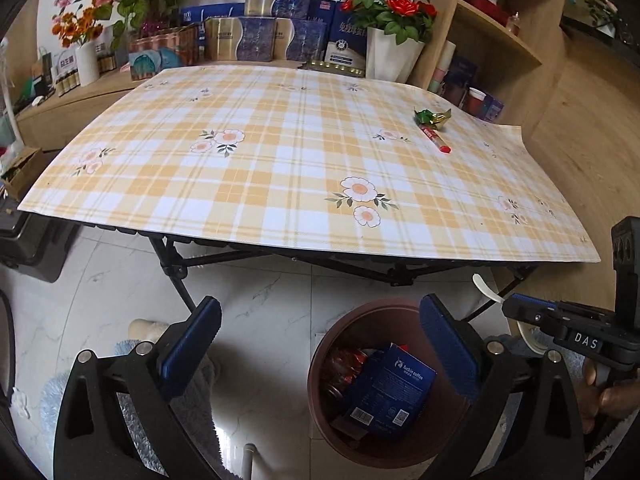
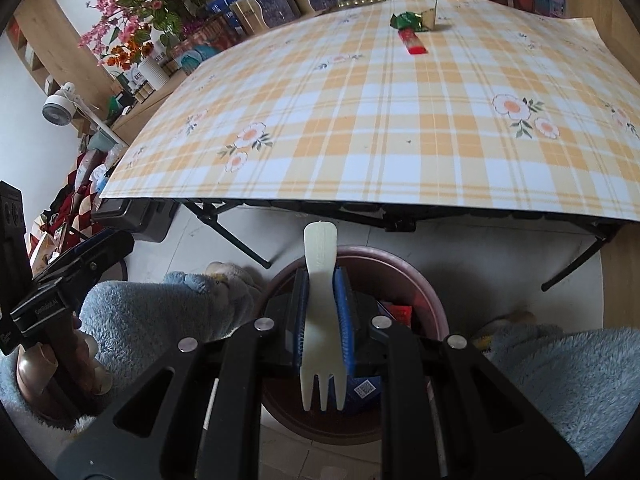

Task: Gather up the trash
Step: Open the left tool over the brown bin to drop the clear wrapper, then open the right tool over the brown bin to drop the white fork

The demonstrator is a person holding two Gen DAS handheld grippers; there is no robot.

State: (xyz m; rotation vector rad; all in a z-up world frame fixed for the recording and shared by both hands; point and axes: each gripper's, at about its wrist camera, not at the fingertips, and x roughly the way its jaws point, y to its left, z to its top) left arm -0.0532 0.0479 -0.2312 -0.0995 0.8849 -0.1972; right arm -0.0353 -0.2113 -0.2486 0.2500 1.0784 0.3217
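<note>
My left gripper [image 1: 320, 344] stands open and empty above the floor, beside a round brown bin [image 1: 400, 456]. A blue coffee box [image 1: 388, 396] and red wrappers [image 1: 344, 364] lie in the bin. My right gripper [image 2: 322, 280] is shut on a white plastic fork [image 2: 320, 320] over the bin's rim [image 2: 400, 264], tines toward the camera. The left wrist view shows that gripper [image 1: 528, 308] at the right, with the fork's handle [image 1: 486, 288] sticking out. On the table's far right lie a green and gold wrapper [image 1: 432, 116] [image 2: 412, 20] and a red sachet [image 1: 436, 140] [image 2: 412, 42].
A folding table with a yellow plaid cloth [image 1: 280, 168] stands just beyond the bin, on black legs [image 1: 176, 268]. Flower pots [image 1: 392, 52] and boxes [image 1: 256, 40] line the counter behind it. Wooden shelves [image 1: 500, 40] stand at the right. Blue fluffy fabric [image 2: 160, 312] flanks the bin.
</note>
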